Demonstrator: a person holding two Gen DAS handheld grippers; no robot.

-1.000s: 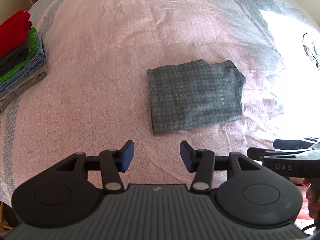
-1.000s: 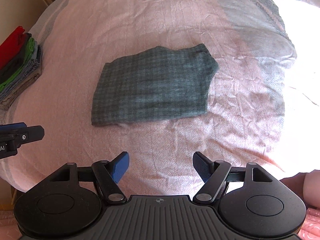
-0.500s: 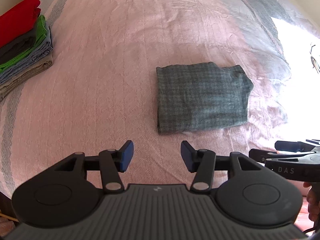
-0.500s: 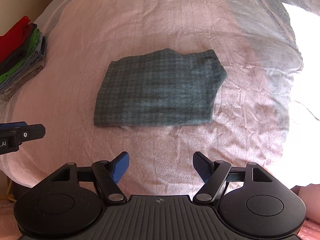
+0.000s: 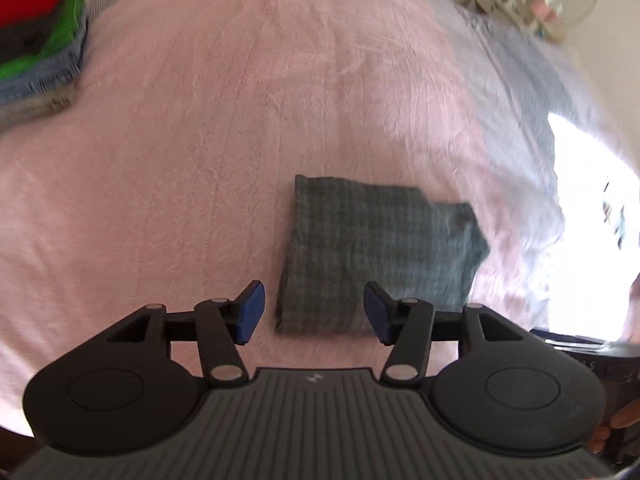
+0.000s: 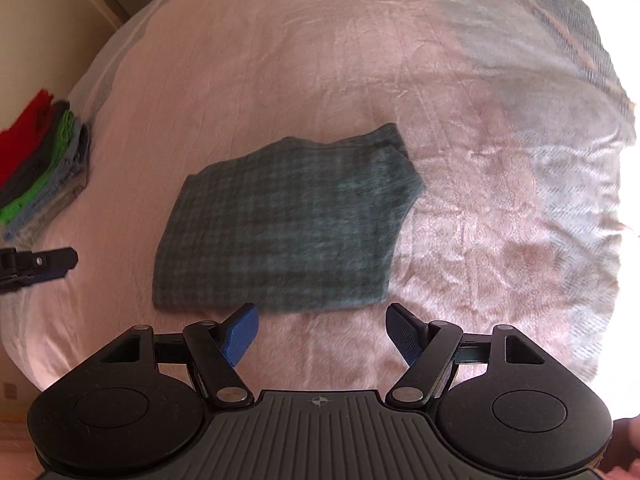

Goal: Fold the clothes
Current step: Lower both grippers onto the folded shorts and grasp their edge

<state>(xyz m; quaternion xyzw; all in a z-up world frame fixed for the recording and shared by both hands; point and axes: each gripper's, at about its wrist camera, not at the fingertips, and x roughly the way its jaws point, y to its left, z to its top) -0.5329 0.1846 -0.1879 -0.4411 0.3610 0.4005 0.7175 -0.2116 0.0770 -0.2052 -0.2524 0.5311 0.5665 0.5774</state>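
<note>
A folded grey-green checked garment lies flat on the pink bedspread; it also shows in the right wrist view. My left gripper is open and empty, its blue pads straddling the garment's near left corner from just above. My right gripper is open and empty, just short of the garment's near edge. The left gripper's tip shows at the left edge of the right wrist view.
A stack of folded clothes, red on top, then grey, green and blue, sits at the bed's far left; it also shows in the right wrist view. A bright sunlit patch washes out the bed's right side.
Both grippers have moved forward and down toward the garment, which now sits close to the fingertips. The left view has swung and is blurred by motion. Both grippers stay open.
</note>
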